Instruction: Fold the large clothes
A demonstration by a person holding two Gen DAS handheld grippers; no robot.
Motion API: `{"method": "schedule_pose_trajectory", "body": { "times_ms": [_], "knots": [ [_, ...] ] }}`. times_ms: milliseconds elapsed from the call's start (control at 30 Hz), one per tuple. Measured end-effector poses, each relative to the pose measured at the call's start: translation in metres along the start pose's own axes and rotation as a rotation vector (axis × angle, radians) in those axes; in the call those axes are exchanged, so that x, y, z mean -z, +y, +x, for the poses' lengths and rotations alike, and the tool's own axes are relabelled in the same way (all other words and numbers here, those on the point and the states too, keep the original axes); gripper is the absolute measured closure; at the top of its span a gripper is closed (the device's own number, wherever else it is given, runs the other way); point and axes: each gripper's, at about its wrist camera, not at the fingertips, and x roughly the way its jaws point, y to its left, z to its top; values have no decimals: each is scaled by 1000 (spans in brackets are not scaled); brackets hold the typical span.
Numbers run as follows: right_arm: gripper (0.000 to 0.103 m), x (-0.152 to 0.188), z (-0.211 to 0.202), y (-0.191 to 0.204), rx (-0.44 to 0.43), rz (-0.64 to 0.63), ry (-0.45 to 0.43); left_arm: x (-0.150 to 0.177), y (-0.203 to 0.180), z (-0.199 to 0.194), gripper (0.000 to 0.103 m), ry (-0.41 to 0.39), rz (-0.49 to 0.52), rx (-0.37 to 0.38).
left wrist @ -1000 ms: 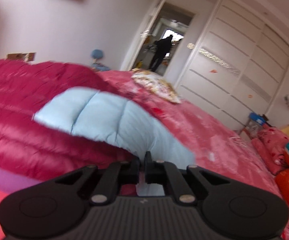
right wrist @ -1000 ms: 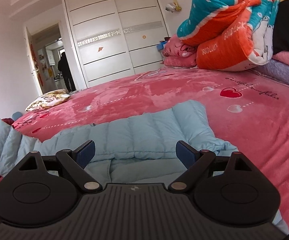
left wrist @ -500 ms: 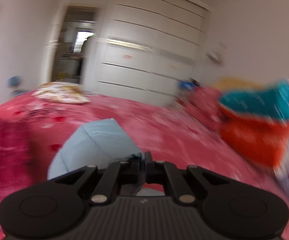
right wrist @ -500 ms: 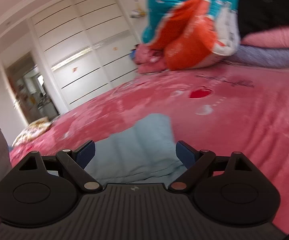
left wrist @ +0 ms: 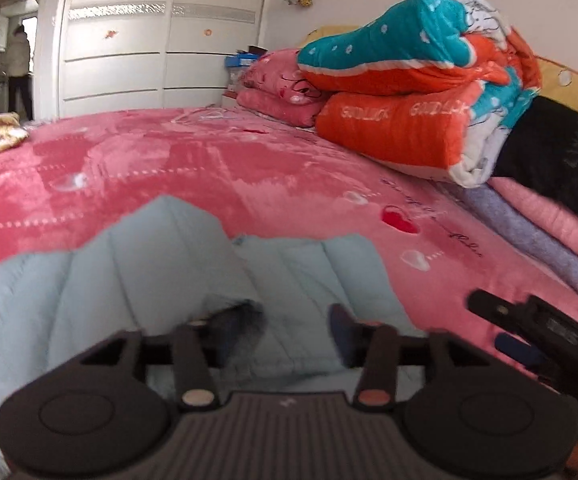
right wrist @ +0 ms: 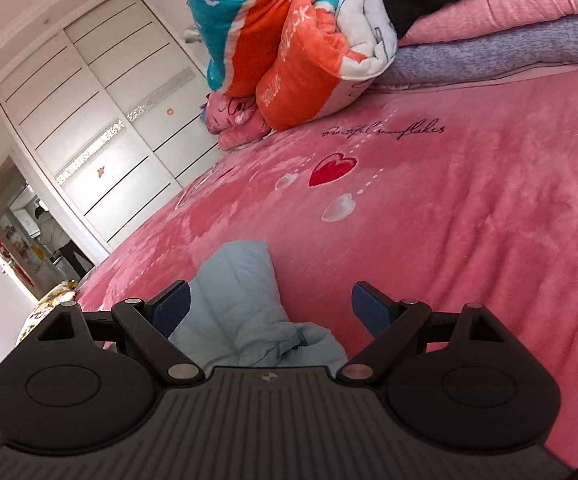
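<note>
Left wrist view: our left gripper (left wrist: 295, 326) has just been opening, its jaws now stand apart and blurred, with nothing pinched between them. The light blue quilted jacket (left wrist: 137, 280) lies on the pink bedspread (left wrist: 217, 168) directly under and ahead of the fingers, spreading toward 9 o'clock. At 3 o'clock we see the tip of the right gripper (left wrist: 513, 332) over the bedspread. At 1 o'clock sits a rolled orange and teal quilt (left wrist: 405, 100) on stacked bedding. White wardrobe (left wrist: 149, 40) at 11 o'clock; a person (left wrist: 19, 68) stands in the doorway at 10 o'clock.

Right wrist view, rolled sideways: our right gripper (right wrist: 271, 306) is wide open and empty. A bunched part of the jacket (right wrist: 241, 308) lies between the fingers, nearer the left one, not pressed by either pad. Bedspread (right wrist: 469, 220) fills 3 o'clock, quilt (right wrist: 289, 40) at 12, wardrobe (right wrist: 101, 128) at 10.
</note>
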Motion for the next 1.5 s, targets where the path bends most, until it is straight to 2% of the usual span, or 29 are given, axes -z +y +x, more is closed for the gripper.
{"method": "schedule_pose_trajectory", "body": {
  "times_ms": [67,133,233,333,400,500,600,667,733,833,967,1100,1233,1300,1367,1500],
  "knots": [
    [0,4,0,4,-6,-8,8,2,-1,-2,34,2,29,33],
    [0,4,1,5,-9,-14,11,2,-5,-5,34,3,46,70],
    [0,2,3,4,-8,-8,13,4,-5,-15,30,-6,16,126],
    [0,-1,8,0,-5,9,25,12,1,-23,28,21,-14,127],
    [0,-2,10,0,-4,12,29,18,12,-28,28,35,-58,104],
    [0,-2,11,3,-12,1,32,23,35,-32,28,17,-150,8],
    [0,-2,11,4,-19,-14,36,22,68,-27,28,-6,-321,-95],
    [0,-3,12,4,-17,-18,35,22,86,-19,28,-9,-433,-121],
    [0,-3,13,3,-15,-11,39,21,95,-7,28,-12,-493,-120],
    [0,-4,15,1,-12,-7,45,14,87,9,28,-32,-503,-82],
    [0,-5,15,0,-5,-15,29,-3,50,37,28,-39,-437,41],
    [0,-9,12,-4,26,11,-32,-22,-4,56,26,-14,-291,267],
    [0,-13,12,-14,54,59,-58,-31,-19,44,25,-68,-219,328],
    [0,-14,14,-16,41,75,-59,-30,-8,35,24,-86,-198,273],
    [0,-15,14,-10,11,50,-70,-28,9,30,24,-96,-195,181],
    [0,-13,12,18,-102,-88,-113,-22,53,24,26,-97,-181,-92]
  ]
}}
